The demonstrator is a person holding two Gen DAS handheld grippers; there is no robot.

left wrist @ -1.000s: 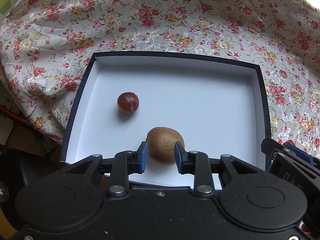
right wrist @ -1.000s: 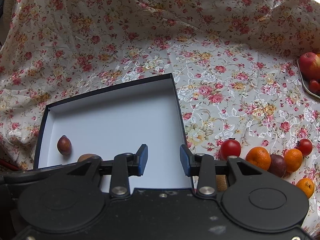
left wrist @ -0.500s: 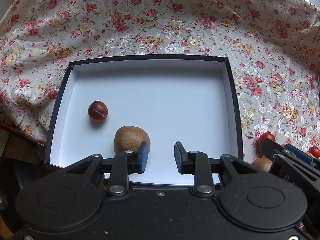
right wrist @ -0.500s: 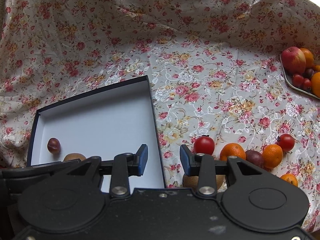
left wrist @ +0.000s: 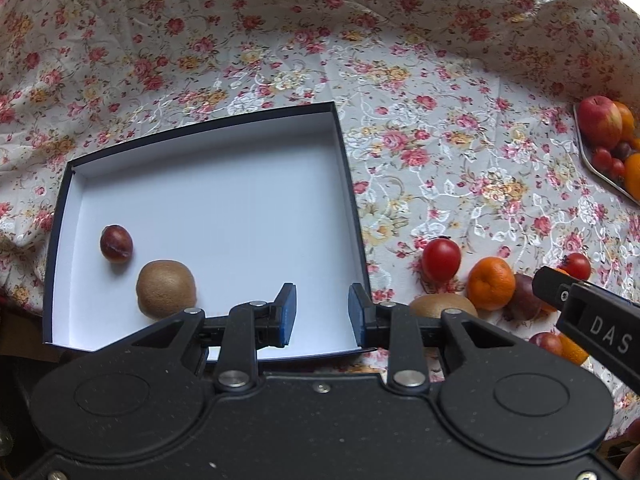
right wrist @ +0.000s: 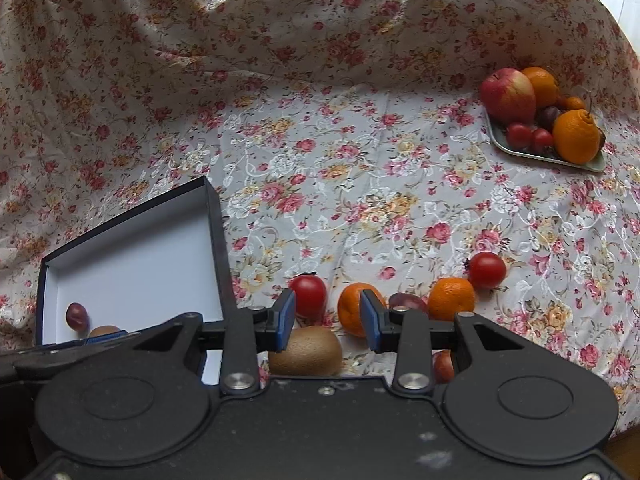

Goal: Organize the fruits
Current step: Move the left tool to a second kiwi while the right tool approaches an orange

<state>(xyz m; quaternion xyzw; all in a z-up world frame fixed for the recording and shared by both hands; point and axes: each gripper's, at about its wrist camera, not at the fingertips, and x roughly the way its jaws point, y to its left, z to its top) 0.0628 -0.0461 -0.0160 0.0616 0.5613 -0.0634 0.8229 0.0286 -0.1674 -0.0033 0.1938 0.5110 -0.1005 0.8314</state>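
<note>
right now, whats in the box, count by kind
kiwi: 1
plum: 1
total: 2 in the box

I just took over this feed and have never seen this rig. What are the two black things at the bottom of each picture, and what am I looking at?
Each picture comes from a camera on a hand-held gripper, looking along its two blue-padded fingers. The left gripper hangs over the box; the right gripper hangs over loose fruit on the floral cloth. Both are at their narrowest with nothing between the pads. In the box lie a plum and a kiwi. On the cloth are another kiwi, tomatoes and oranges. A tray at far right holds more fruit.
</note>
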